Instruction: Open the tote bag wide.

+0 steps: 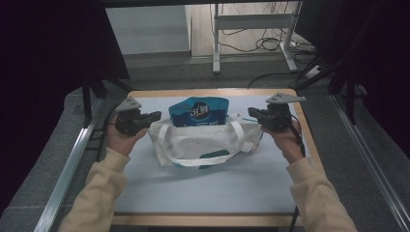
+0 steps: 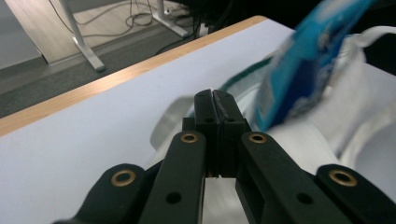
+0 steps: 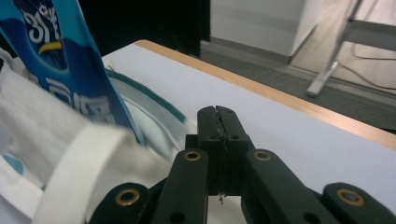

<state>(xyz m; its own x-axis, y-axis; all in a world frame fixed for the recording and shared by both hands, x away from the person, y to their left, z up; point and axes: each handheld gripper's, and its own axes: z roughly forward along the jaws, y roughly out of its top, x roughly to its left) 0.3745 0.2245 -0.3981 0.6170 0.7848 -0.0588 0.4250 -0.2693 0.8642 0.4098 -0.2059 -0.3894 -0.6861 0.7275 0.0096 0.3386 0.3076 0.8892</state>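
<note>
A white tote bag [image 1: 203, 145] with teal trim lies in the middle of the table, and a blue snack packet [image 1: 199, 112] stands out of its far opening. My left gripper [image 1: 155, 115] hovers at the bag's left top corner and my right gripper [image 1: 251, 111] at its right top corner. In the left gripper view the gripper [image 2: 213, 93] has its jaws pressed together, with bag cloth [image 2: 355, 121] and the packet [image 2: 308, 60] just to the right. In the right gripper view the gripper [image 3: 217, 109] is also shut, beside the packet [image 3: 70, 60] and a white bag strap [image 3: 79, 163]. No cloth shows between either pair of tips.
The table [image 1: 203, 188] has a pale blue top with a wooden rim. A white desk frame [image 1: 251, 29] and loose cables [image 1: 270, 43] stand on the floor beyond the far edge. Metal rails [image 1: 67, 169] run along both sides.
</note>
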